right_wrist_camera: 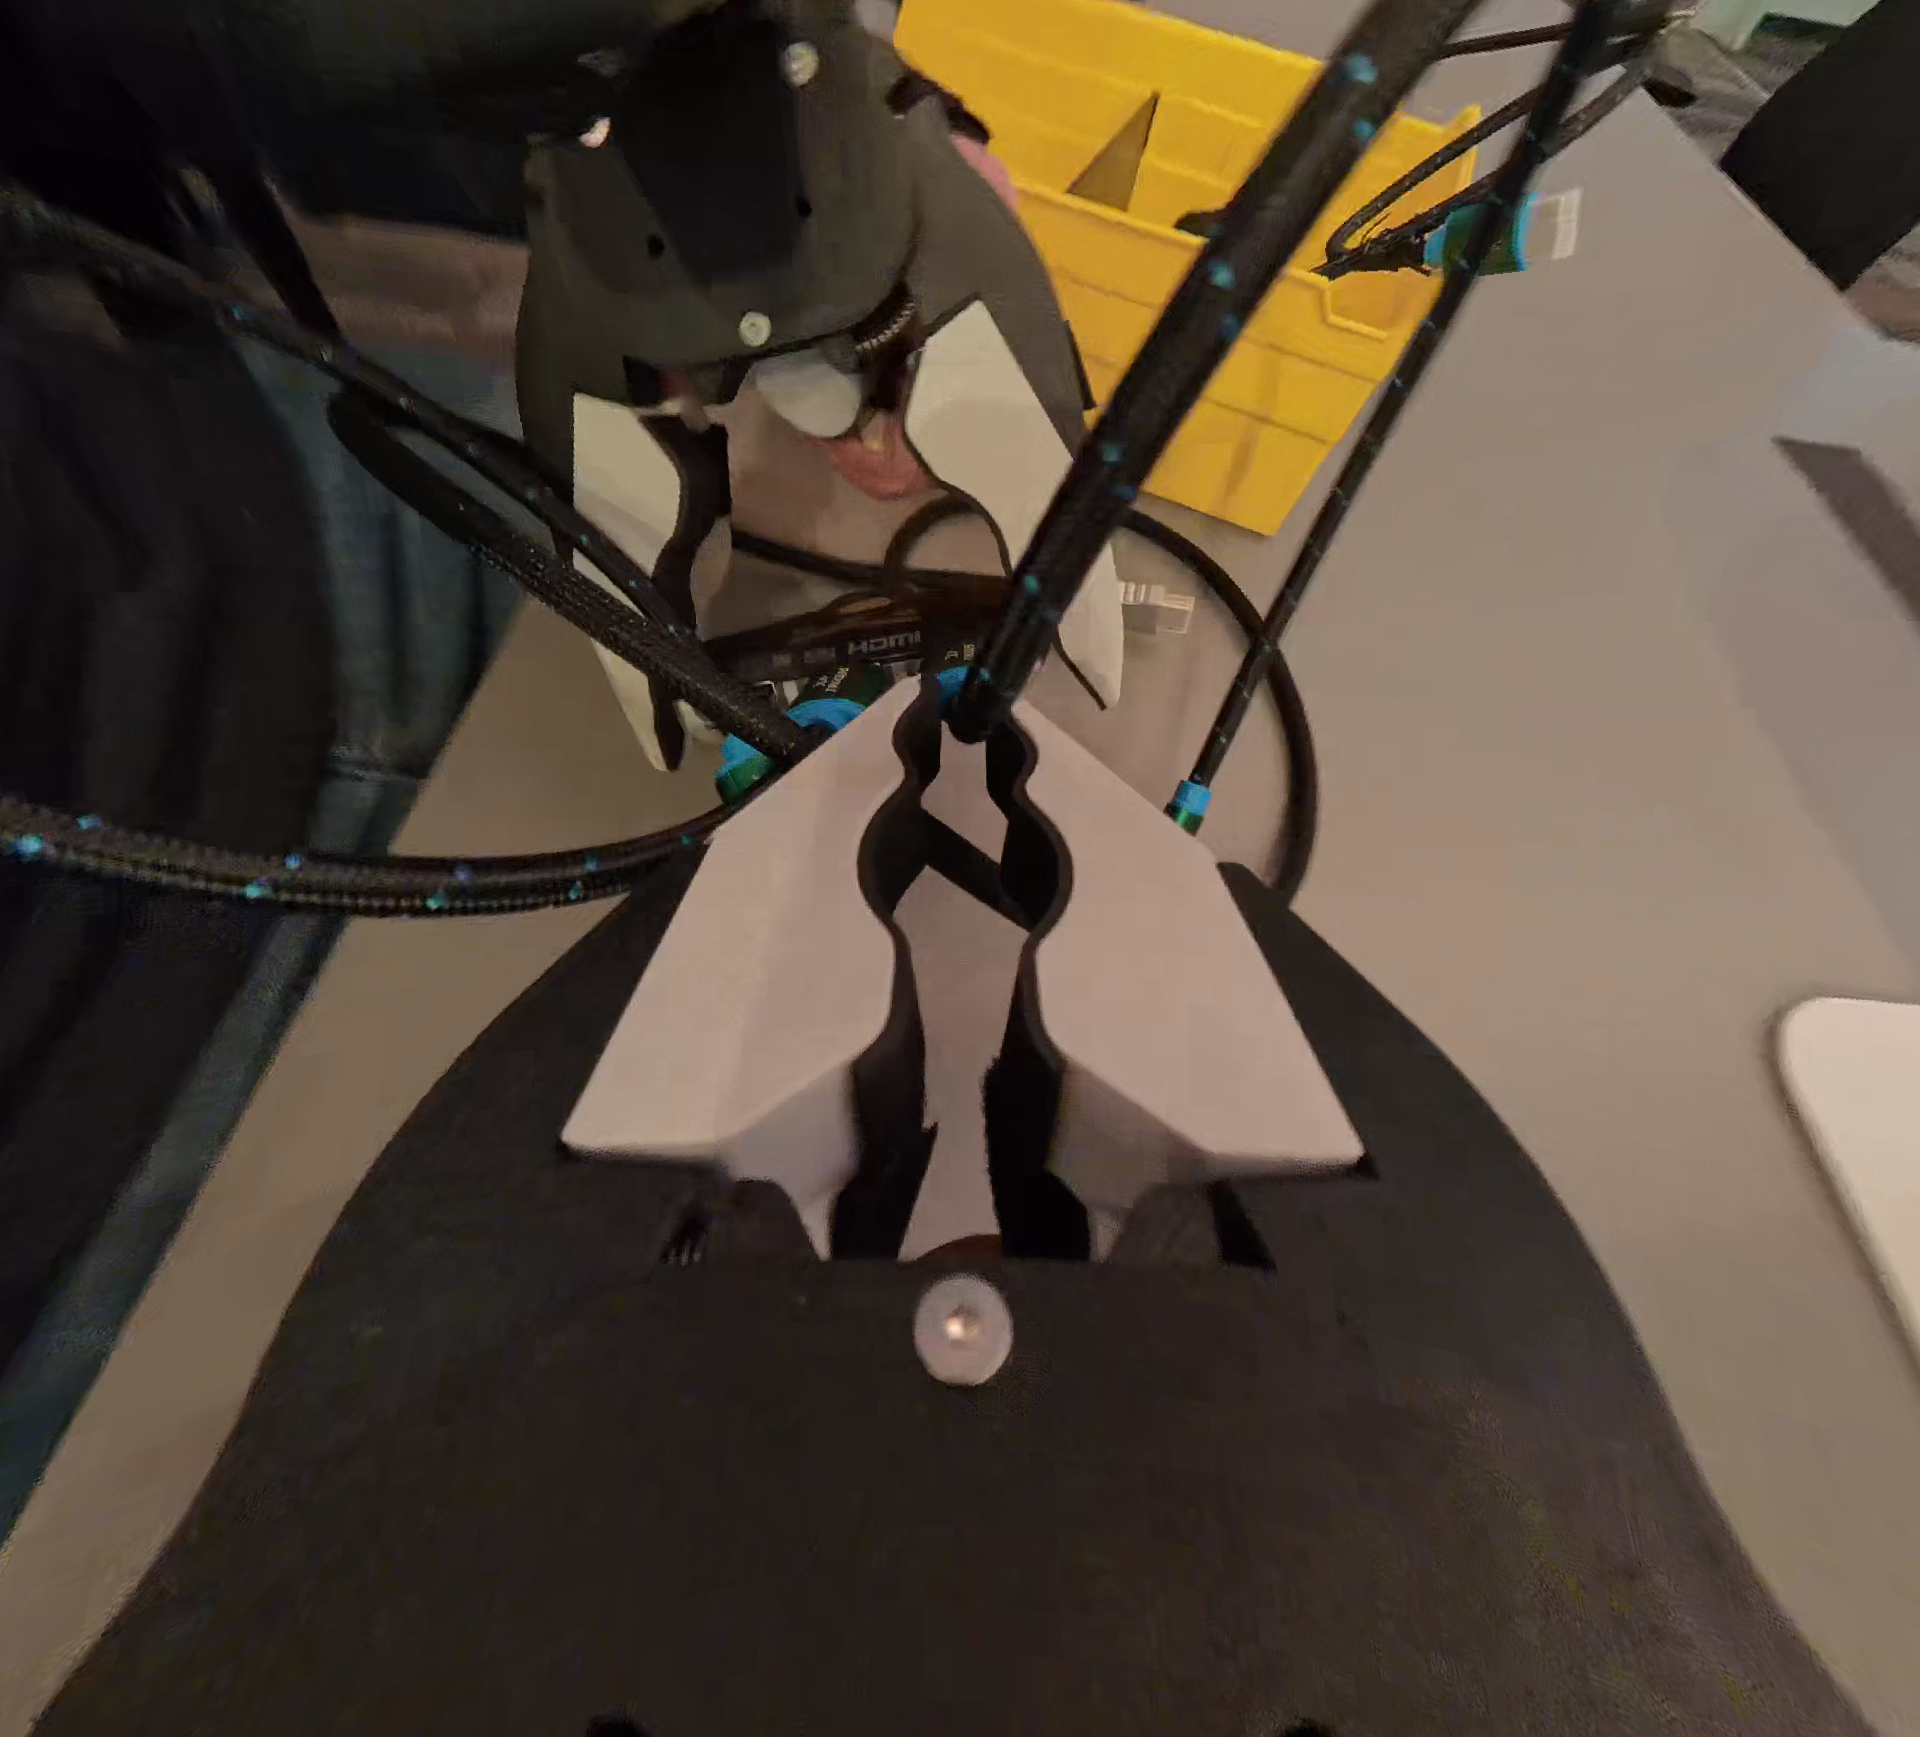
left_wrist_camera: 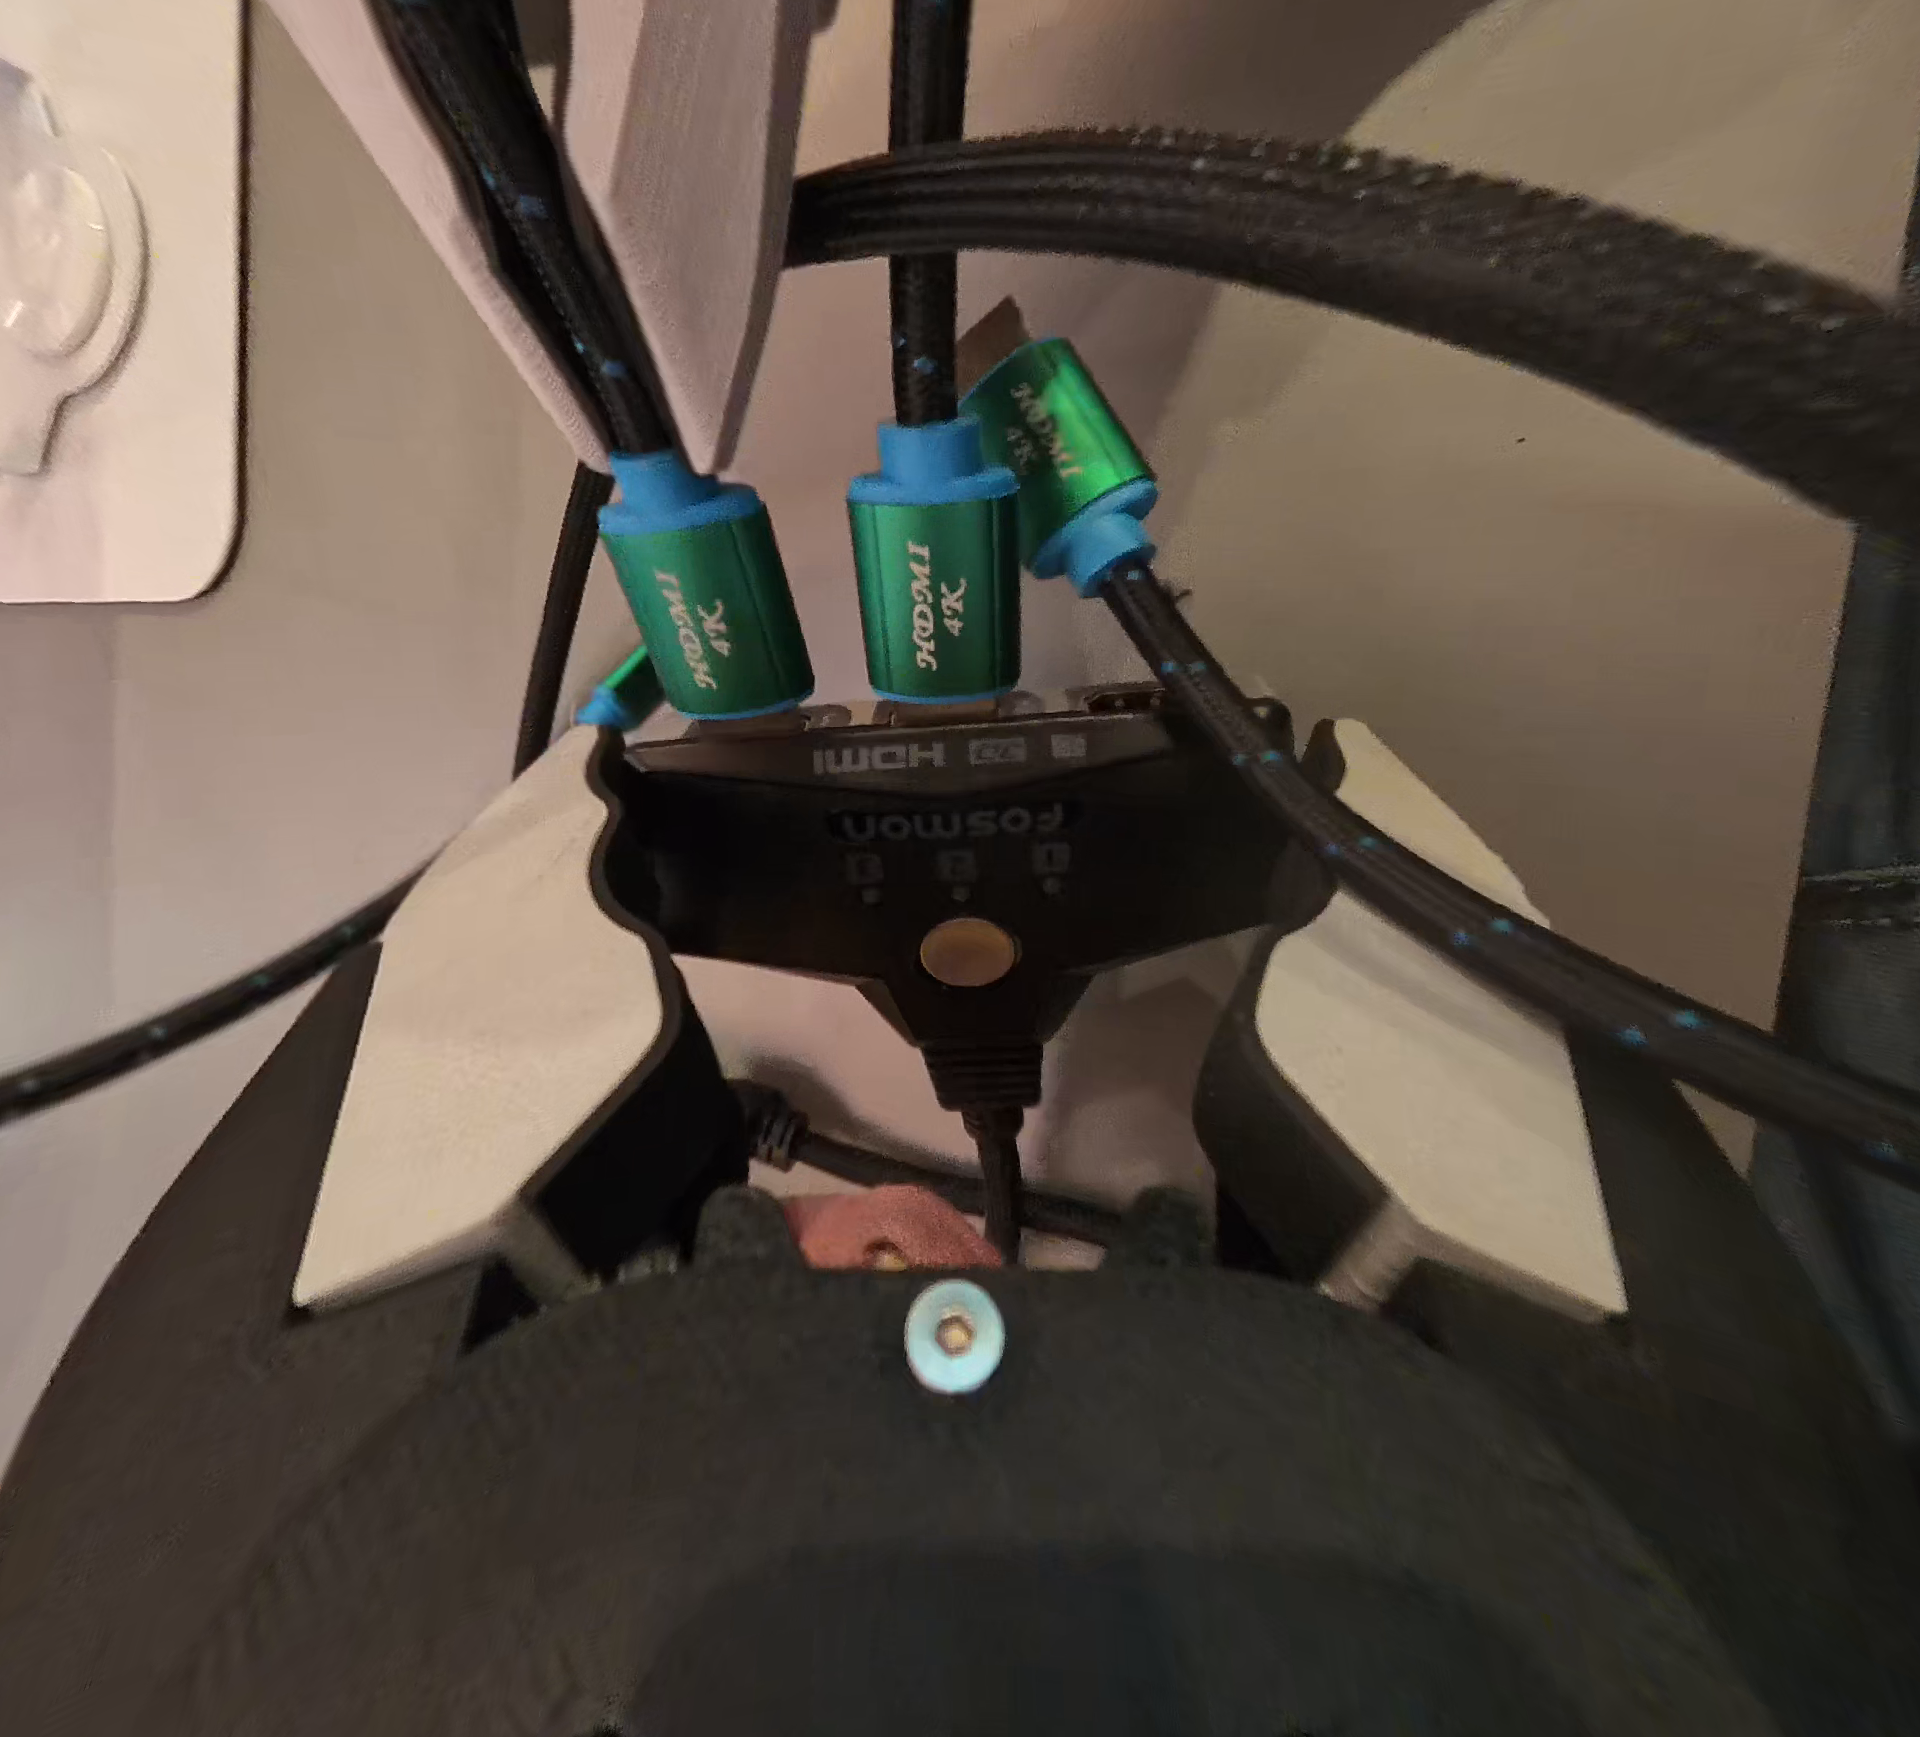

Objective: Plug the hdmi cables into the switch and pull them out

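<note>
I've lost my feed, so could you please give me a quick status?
Left gripper shut on switch. Right gripper shut on cable. Two plugs seated, third plug loose.

Looks like a lab or office: grey table (right_wrist_camera: 1558, 752), a yellow parts bin (right_wrist_camera: 1122, 160) on it, carpeted floor (right_wrist_camera: 1766, 77) beyond.

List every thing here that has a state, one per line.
Switch: clamped in the left claw.
Left plug: in a port, its cable pinched by the right claw.
Middle plug: in a port.
Third plug: out, loose beside the switch.
Right port: free.
Yellow bin: open-topped.
</note>
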Motion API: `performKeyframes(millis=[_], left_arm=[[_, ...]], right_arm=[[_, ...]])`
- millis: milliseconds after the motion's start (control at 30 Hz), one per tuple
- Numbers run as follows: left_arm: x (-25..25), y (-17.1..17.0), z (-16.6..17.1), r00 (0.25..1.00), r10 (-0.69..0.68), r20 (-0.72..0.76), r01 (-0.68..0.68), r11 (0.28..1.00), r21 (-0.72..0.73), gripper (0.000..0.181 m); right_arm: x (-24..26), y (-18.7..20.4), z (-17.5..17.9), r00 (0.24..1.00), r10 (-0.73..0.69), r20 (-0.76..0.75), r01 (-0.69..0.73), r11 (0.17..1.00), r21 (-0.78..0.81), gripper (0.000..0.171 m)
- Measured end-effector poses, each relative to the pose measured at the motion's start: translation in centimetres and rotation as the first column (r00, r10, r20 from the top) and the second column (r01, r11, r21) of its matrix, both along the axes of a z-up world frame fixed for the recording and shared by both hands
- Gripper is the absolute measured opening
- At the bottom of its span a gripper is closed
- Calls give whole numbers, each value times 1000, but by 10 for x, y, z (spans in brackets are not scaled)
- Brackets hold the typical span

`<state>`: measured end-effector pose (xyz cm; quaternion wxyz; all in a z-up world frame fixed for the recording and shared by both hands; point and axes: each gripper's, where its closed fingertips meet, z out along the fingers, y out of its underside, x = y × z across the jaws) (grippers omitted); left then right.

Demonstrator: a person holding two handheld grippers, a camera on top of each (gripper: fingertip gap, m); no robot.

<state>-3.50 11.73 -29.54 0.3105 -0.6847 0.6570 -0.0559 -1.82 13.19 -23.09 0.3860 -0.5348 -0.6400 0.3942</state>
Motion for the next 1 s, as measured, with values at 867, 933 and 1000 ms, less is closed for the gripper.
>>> performKeyframes(millis=[867, 933, 1000], left_arm=[[-10, 18, 2, 997, 75, -4, -75, 994, 76, 116], [-11, 15, -3, 997, 70, -17, -68, 996, 65, 116], [-11, 15, -5, 997, 75, -16, -74, 996, 58, 116]], right_arm=[[18, 8, 12, 996, -77, -39, 77, 997, 11, 4], [21, 9, 21, 995, -82, -57, 82, 997, -4, 4], [25, 16, 28, 990, -129, -57, 128, 991, -24, 4]])
